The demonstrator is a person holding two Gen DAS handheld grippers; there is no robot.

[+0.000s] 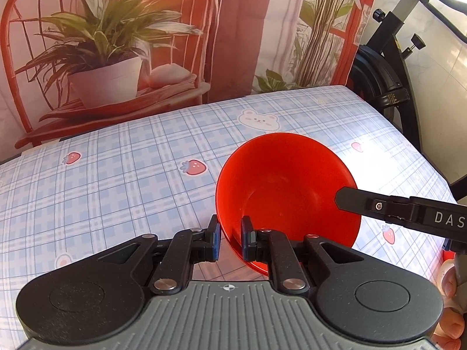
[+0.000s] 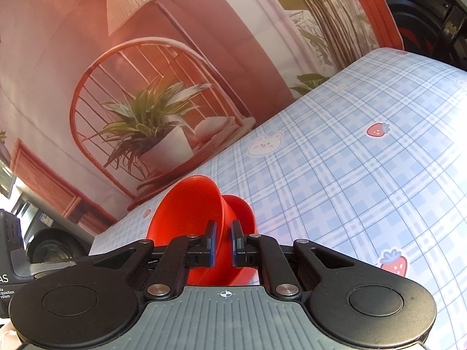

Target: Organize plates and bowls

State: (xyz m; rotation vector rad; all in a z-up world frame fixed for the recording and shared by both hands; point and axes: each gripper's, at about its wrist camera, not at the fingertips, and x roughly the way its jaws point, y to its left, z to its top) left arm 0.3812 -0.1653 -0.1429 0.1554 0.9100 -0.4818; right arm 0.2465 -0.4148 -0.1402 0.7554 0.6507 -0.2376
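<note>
left tongs [image 1: 230, 240] clamped on near rim of red bowl [image 1: 287, 192] | right tongs [image 2: 223, 243] pinching the opposite rim, bowl tilted above the counter [image 1: 122, 192] | risk: thin-edge grips, uneven pull could twist it loose

a home room: checked strawberry tablecloth [image 1: 122, 180], printed plant backdrop [image 1: 116, 43], exercise bike [image 1: 382, 67].

The left gripper [image 1: 230, 240] has a grey ribbed body with a small crosshair mark, two round black discs, black linkage arms with silver rivets, and blue pads on its fingers. The right gripper [image 2: 222, 243] looks the same; white letters "DAS" are printed on its black side
</note>
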